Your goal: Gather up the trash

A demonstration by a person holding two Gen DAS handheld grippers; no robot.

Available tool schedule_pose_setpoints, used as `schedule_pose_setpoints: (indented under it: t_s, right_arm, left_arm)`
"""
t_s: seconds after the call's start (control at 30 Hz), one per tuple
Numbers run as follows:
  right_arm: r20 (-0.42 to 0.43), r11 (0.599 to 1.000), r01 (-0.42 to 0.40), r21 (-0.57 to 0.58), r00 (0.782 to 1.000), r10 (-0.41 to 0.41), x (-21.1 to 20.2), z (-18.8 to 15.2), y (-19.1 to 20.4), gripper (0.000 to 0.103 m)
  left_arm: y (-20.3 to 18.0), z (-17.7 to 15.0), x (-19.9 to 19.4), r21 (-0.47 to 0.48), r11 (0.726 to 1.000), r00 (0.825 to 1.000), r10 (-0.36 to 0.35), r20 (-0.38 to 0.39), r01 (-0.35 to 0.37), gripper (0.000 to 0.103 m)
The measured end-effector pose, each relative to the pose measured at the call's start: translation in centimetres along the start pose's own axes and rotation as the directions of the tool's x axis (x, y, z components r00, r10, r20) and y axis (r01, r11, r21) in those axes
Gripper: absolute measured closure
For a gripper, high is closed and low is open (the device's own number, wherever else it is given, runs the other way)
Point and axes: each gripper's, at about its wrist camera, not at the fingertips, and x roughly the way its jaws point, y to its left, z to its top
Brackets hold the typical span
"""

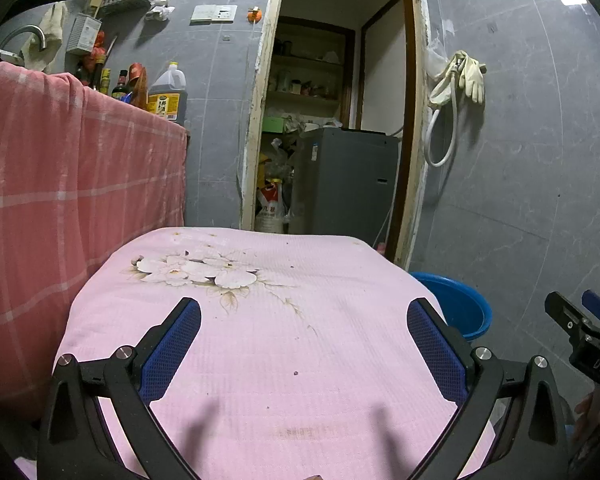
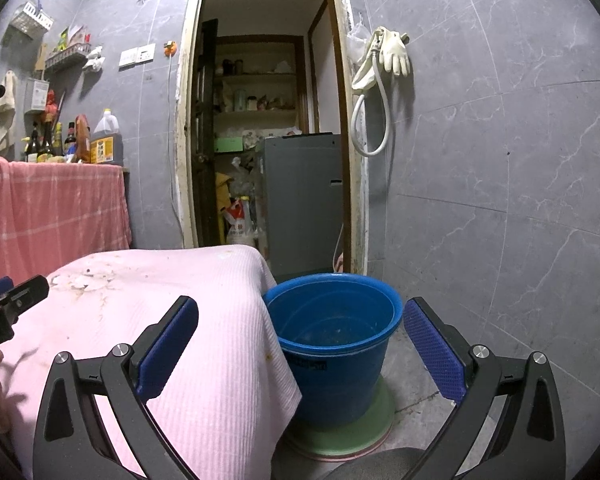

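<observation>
A blue bucket (image 2: 334,344) stands on a green base on the floor, right of a low table under a pink flowered cloth (image 1: 260,320). The bucket's rim shows in the left wrist view (image 1: 460,304). My left gripper (image 1: 304,320) is open and empty above the pink cloth, which carries only small crumbs and stains. My right gripper (image 2: 300,320) is open and empty, hovering over the cloth's right edge with the bucket between its fingers. I see no trash item in either grip. The right gripper shows at the left wrist view's right edge (image 1: 580,328).
A counter draped in a red checked cloth (image 1: 60,200) stands to the left, with bottles and an oil jug (image 1: 168,94) on top. An open doorway (image 2: 268,120) ahead leads to a grey appliance and shelves. Gloves and a hose (image 2: 380,80) hang on the grey tiled wall.
</observation>
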Motion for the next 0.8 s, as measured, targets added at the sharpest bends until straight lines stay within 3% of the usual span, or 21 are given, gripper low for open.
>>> schedule_pose_setpoints:
  t_s: [0.8]
  right_arm:
    - [-0.002,1.000,-0.003,0.000,1.000,0.003,0.06,0.05,-0.12,0.000]
  left_arm:
    - [-0.02,-0.05,-0.07,-0.002,1.000,1.000,0.002,0.000,-0.002,0.002]
